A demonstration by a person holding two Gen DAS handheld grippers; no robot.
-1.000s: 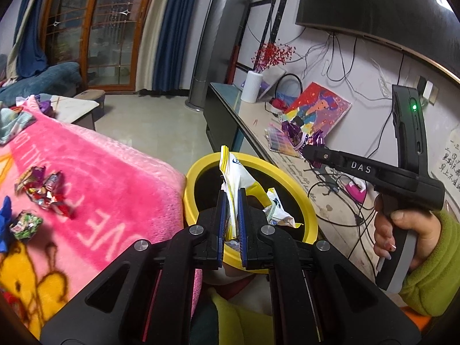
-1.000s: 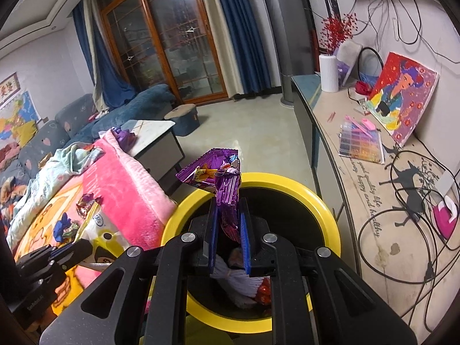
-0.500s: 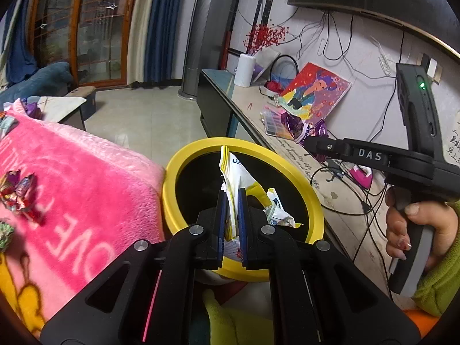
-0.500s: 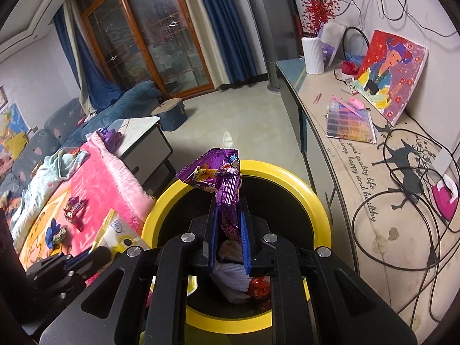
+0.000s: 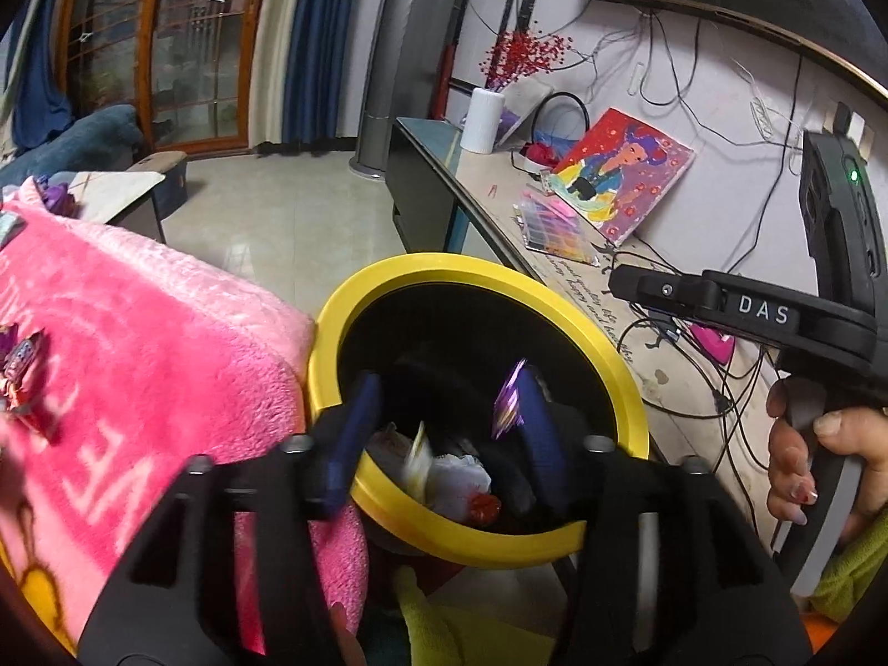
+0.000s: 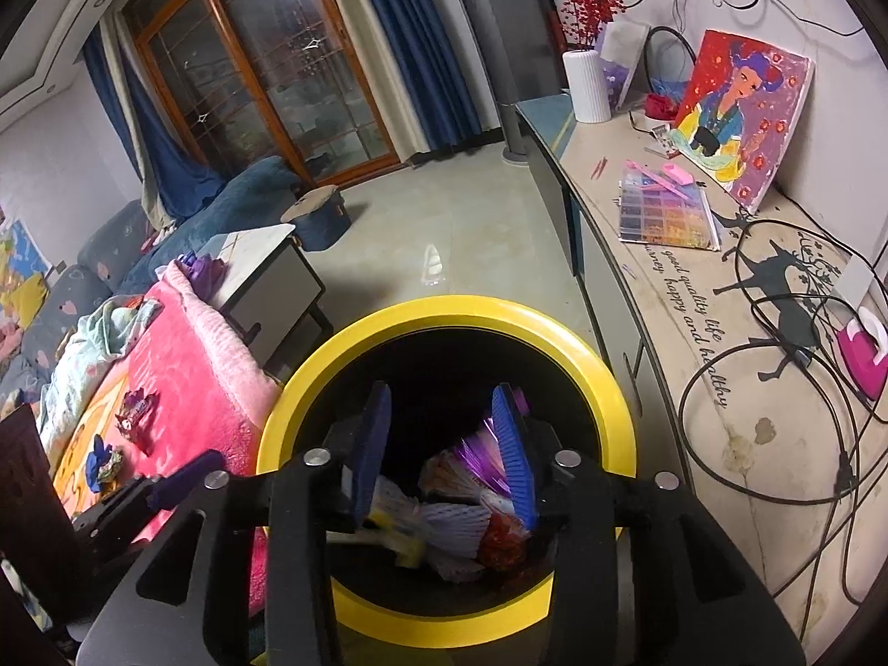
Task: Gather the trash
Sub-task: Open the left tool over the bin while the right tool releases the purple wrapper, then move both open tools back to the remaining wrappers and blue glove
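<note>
Both our grippers over the yellow-rimmed bin (image 6: 444, 327), jaws just sprung apart. Right gripper (image 6: 441, 444): purple wrapper (image 6: 483, 460) dropping in. Left gripper (image 5: 444, 433) view adds yellow wrapper (image 5: 417, 458) falling; pink blanket (image 5: 139, 344) left w/ more wrappers.

Bin mouth (image 6: 444, 313) open; pink blanket (image 5: 139, 333) left, cabinet (image 6: 655, 299) right.

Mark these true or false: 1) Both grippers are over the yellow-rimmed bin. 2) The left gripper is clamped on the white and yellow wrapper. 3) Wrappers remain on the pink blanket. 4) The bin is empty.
1) True: the left gripper and right gripper hang over the yellow-rimmed bin.
2) False: its jaws have just been opening and stand apart; the white and yellow wrapper is dropping free.
3) True: wrappers lie on the pink blanket.
4) False: trash lies inside.
</note>
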